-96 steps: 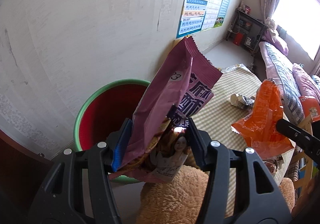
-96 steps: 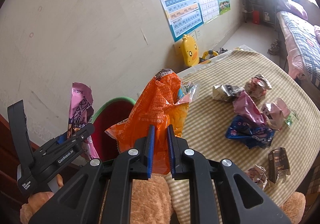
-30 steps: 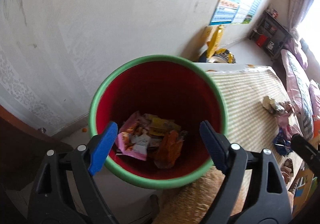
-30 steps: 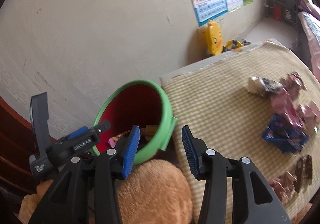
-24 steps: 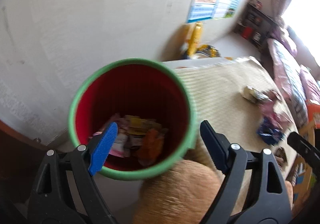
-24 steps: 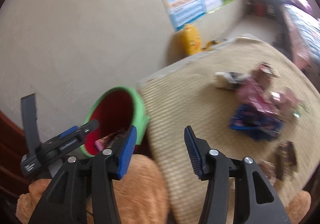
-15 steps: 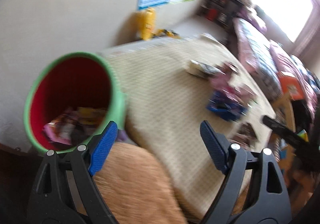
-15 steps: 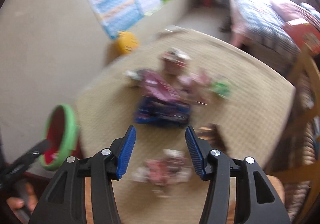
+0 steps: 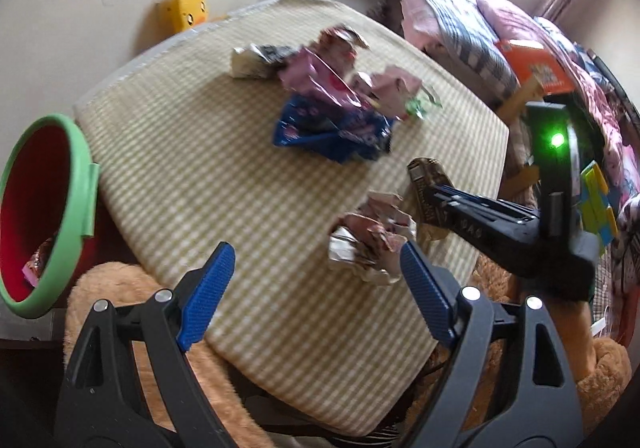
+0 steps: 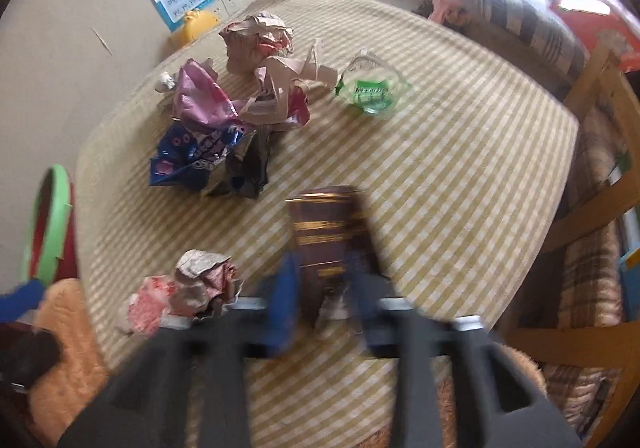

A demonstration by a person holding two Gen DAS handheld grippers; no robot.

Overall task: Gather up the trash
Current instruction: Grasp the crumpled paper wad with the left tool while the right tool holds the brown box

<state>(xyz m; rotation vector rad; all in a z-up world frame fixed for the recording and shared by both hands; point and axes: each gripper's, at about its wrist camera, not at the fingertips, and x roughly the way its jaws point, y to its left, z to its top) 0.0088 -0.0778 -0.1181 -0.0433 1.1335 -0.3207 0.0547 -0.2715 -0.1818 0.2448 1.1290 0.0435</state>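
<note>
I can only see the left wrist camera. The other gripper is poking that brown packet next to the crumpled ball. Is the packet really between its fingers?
Observer: Yes. In the right wrist view the brown packet lies flat on the table, between the blue pads of the right gripper. Its jaws are closing on it.
Operator: Is there any trash I can't see from here?
Observer: A black crumpled wrapper lies against the blue wrapper, on the side nearer the packet.
</note>
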